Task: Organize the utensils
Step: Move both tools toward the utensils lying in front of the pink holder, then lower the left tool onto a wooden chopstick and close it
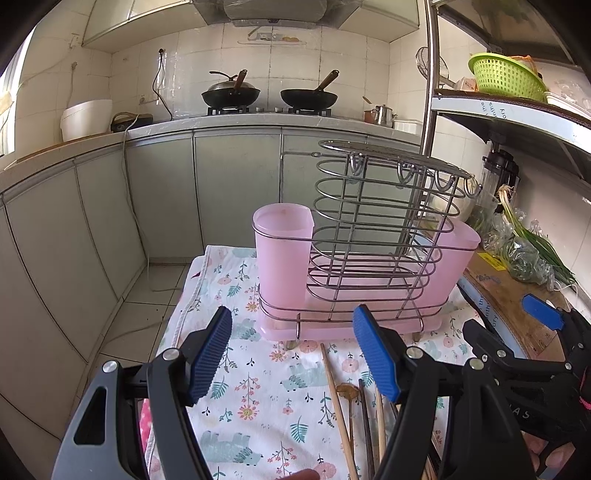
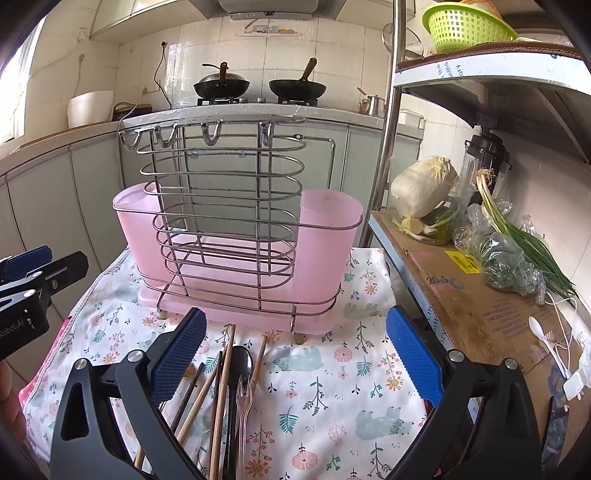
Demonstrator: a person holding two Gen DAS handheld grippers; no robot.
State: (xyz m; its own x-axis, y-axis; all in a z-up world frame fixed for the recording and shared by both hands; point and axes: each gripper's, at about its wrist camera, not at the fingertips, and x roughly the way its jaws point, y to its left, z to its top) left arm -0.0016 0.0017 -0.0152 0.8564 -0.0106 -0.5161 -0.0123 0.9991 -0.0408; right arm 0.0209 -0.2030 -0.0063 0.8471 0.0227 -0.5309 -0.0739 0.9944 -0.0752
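Note:
A wire utensil rack [image 1: 373,236] with two pink plastic cups [image 1: 282,254] stands on a floral cloth [image 1: 258,387]; it also shows in the right wrist view [image 2: 229,221]. Several wooden chopsticks [image 2: 221,398], a dark spoon [image 2: 240,363] and a clear plastic fork [image 2: 243,406] lie on the cloth in front of the rack. The chopsticks also show in the left wrist view [image 1: 338,402]. My left gripper [image 1: 295,354] is open and empty above the cloth. My right gripper [image 2: 295,354] is open and empty, just right of the utensils.
A metal shelf to the right holds cabbage [image 2: 424,188], green onions [image 2: 524,243], a cardboard sheet [image 2: 476,306] and a white spoon [image 2: 543,339]. A green basket [image 2: 465,26] sits on the upper shelf. Two woks [image 1: 269,94] stand on the far stove. The cloth's left edge drops to the floor.

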